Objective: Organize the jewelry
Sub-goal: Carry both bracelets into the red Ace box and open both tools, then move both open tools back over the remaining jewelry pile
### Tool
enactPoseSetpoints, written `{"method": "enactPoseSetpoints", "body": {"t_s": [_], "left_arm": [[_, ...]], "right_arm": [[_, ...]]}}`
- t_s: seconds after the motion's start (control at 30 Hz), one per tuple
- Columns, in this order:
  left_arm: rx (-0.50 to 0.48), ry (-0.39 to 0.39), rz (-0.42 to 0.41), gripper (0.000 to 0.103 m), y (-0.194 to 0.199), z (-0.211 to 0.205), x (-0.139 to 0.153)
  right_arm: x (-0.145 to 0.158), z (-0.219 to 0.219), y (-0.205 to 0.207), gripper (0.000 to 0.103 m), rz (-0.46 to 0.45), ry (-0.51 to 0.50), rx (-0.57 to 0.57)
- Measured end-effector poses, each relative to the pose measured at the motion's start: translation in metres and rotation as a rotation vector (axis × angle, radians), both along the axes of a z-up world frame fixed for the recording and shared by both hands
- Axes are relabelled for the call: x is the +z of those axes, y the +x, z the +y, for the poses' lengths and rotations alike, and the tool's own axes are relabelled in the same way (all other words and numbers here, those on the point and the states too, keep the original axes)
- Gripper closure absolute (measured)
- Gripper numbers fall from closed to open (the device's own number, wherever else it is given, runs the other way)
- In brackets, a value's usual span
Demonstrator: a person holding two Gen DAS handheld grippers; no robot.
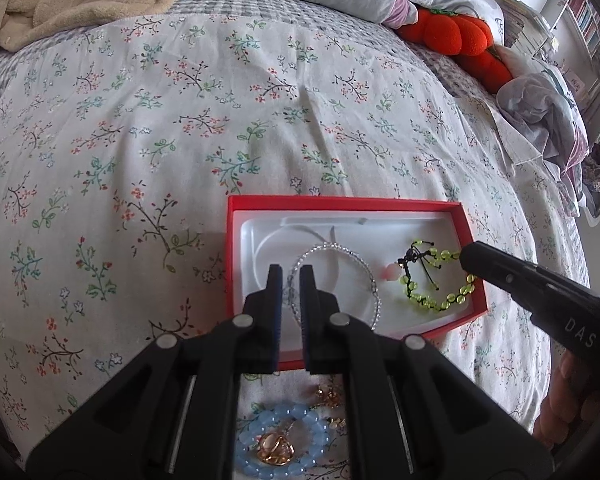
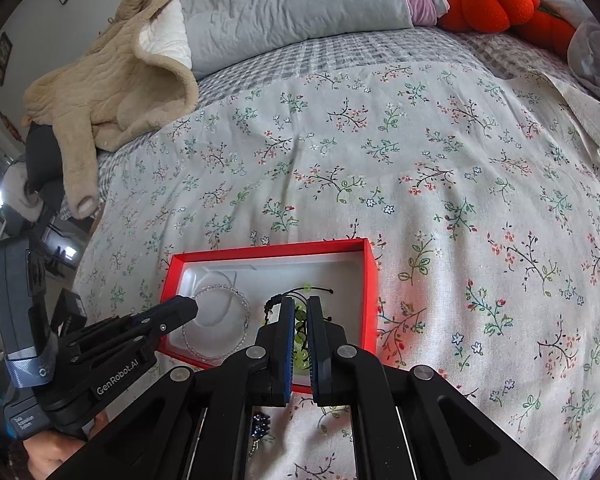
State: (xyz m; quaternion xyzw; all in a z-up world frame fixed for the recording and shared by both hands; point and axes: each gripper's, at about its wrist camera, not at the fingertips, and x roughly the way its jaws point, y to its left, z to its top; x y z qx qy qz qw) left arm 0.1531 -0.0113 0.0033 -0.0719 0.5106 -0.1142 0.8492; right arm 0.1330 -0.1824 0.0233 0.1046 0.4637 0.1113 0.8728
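— Left wrist view? 
— Left gripper (image 1: 290, 276) clenched on silver bracelet (image 1: 336, 280) inside red box (image 1: 236, 256); green bead bracelet (image 1: 440, 280) alongside; "DAS" printed on right gripper (image 1: 470, 256).
— Right wrist view? 
— Right gripper clenched, green bead bracelet between fingers (image 2: 286, 320); "GenRobot.AI" printed on left gripper.

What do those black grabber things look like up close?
Each gripper is matte black plastic. The left gripper and right gripper each have two flat fingers with blue ribbed pads, joined to angled black link bars by round silver pins. The right one's side has white letters, "DAS". The left one's body reads "GenRobot.AI" in white, with a boxy dark block behind it.
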Motion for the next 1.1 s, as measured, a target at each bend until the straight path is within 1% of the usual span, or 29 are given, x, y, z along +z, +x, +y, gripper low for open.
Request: {"method": "enactPoseSetpoints", "body": {"t_s": [0.03,0.07,0.1,0.13,0.17,0.2,0.3,0.4,0.47,0.5,0.57,0.6,0.63,0.77,0.93,1.0,1.1], "left_arm": [[-0.005,0.012,-0.004,0.094,-0.001,-0.002,0.001],[-0.013,0.028,-0.003,0.088,-0.001,-0.004,0.003],[-0.019,0.038,-0.004,0.076,-0.002,-0.005,0.005],[-0.022,0.044,-0.013,0.069,-0.004,-0.006,0.008],[-0.027,0.047,-0.026,0.059,-0.007,-0.007,0.011],[-0.033,0.050,-0.038,0.055,-0.009,-0.008,0.014],[-0.053,0.066,-0.042,0.052,-0.016,-0.010,0.021],[-0.062,0.091,-0.035,0.044,-0.025,-0.009,0.023],[-0.070,0.105,-0.030,0.042,-0.031,-0.007,0.023],[-0.073,0.109,-0.027,0.041,-0.034,-0.006,0.024],[-0.075,0.113,-0.019,0.037,-0.041,-0.002,0.023],[-0.075,0.114,-0.015,0.035,-0.044,0.000,0.023],[-0.076,0.113,-0.011,0.034,-0.047,0.002,0.022],[-0.068,0.115,0.001,0.026,-0.059,0.010,0.015],[-0.062,0.148,0.034,0.024,-0.073,0.020,0.000],[-0.070,0.160,0.034,0.021,-0.081,0.022,-0.005],[-0.100,0.190,0.024,0.021,-0.091,0.025,-0.011]], "right_arm": [[0.000,-0.001,0.000,0.094,0.003,-0.011,-0.015],[0.000,-0.003,0.001,0.091,0.014,-0.015,-0.023],[0.000,-0.004,0.002,0.090,0.028,-0.013,-0.024],[0.001,-0.006,0.001,0.090,0.036,-0.011,-0.025],[0.002,-0.008,0.000,0.090,0.036,-0.013,-0.024],[0.004,-0.008,-0.002,0.090,0.032,-0.017,-0.021],[0.009,-0.010,-0.010,0.090,0.027,-0.030,-0.011],[0.011,-0.010,-0.018,0.084,0.028,-0.040,-0.004],[0.011,-0.010,-0.023,0.079,0.029,-0.042,0.001],[0.012,-0.010,-0.026,0.074,0.029,-0.042,0.003],[0.012,-0.011,-0.032,0.055,0.023,-0.040,0.003],[0.013,-0.011,-0.036,0.040,0.014,-0.035,0.001],[0.014,-0.011,-0.038,0.037,0.009,-0.033,0.004],[0.012,-0.006,-0.048,0.037,0.012,-0.043,0.023],[0.005,-0.002,-0.061,0.030,0.016,-0.079,0.040],[0.001,-0.002,-0.066,0.030,0.019,-0.089,0.042],[-0.003,-0.003,-0.073,0.029,0.022,-0.099,0.040]]}}
